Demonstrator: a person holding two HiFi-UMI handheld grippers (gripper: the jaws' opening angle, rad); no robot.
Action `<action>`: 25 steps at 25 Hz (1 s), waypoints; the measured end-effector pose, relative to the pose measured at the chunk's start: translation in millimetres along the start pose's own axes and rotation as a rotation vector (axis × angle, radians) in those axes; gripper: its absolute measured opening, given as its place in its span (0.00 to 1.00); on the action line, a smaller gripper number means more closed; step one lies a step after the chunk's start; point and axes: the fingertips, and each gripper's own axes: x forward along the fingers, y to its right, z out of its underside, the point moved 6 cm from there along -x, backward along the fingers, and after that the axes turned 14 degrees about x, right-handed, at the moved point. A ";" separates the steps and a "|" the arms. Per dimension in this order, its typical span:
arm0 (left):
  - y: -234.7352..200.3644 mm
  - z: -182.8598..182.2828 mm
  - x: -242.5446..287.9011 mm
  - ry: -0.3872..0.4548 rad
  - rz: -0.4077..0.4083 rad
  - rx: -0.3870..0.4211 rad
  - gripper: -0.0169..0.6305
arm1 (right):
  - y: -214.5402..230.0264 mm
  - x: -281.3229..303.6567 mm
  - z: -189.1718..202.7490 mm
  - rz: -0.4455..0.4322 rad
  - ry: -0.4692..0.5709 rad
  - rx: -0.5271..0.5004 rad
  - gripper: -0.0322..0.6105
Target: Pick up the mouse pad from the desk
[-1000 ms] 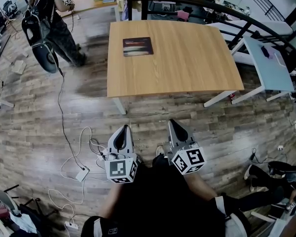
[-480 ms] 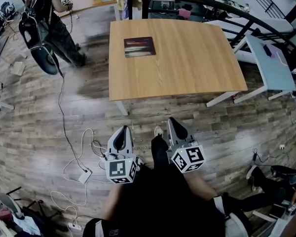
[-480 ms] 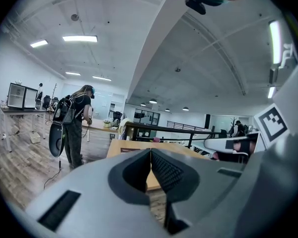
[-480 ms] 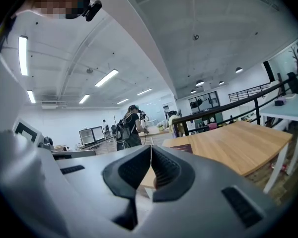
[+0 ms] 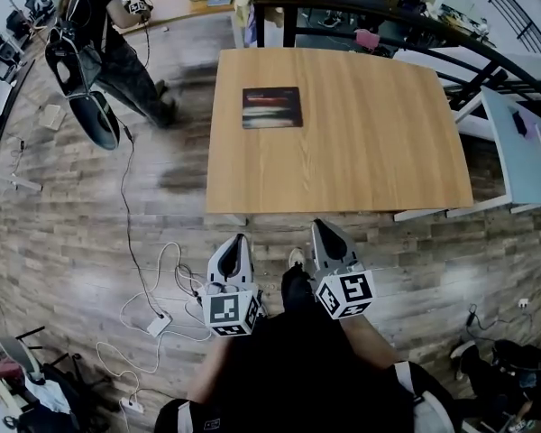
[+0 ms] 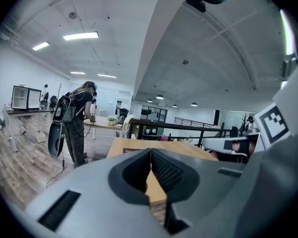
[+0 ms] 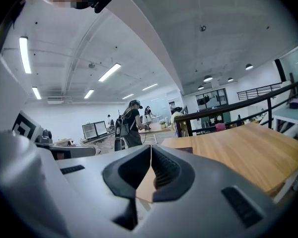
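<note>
The mouse pad [image 5: 272,107] lay flat on the counter [image 5: 370,152], toward its far left part and clear of every edge. The left gripper [image 5: 235,242] and the right gripper [image 5: 323,228] were held side by side over the wooden floor [image 5: 63,233], just short of the counter's near edge and well apart from the pad. Both grippers had their jaws pressed together with nothing between them, as each gripper view showed.

The reach had not yet begun, so the risks lay ahead. The pad looked thin and sat flush on smooth wood, offering no raised edge. Jaws brought down on it would likely skate over the top or push it along the counter instead of catching it. A gripper that arrived closed would only nudge the pad away. The pad also lay far across the counter, so a long lean might tilt the gripper badly for a pinch. Loose cables [image 5: 158,282] lay on the floor just left of the person's feet, and a step toward that side could snag them.
</note>
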 end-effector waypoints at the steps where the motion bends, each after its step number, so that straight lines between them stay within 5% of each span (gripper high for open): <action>1: 1.6 -3.8 10.8 -0.003 -0.006 -0.002 0.06 | 8.2 9.0 -4.8 -0.007 -0.008 -0.001 0.10; 13: 26.4 -28.8 106.2 -0.041 -0.068 -0.024 0.06 | 90.6 77.1 -51.5 -0.065 -0.066 0.011 0.10; 25: 12.1 -36.7 158.4 -0.058 -0.071 -0.032 0.06 | 115.7 118.3 -60.1 -0.048 -0.095 0.039 0.10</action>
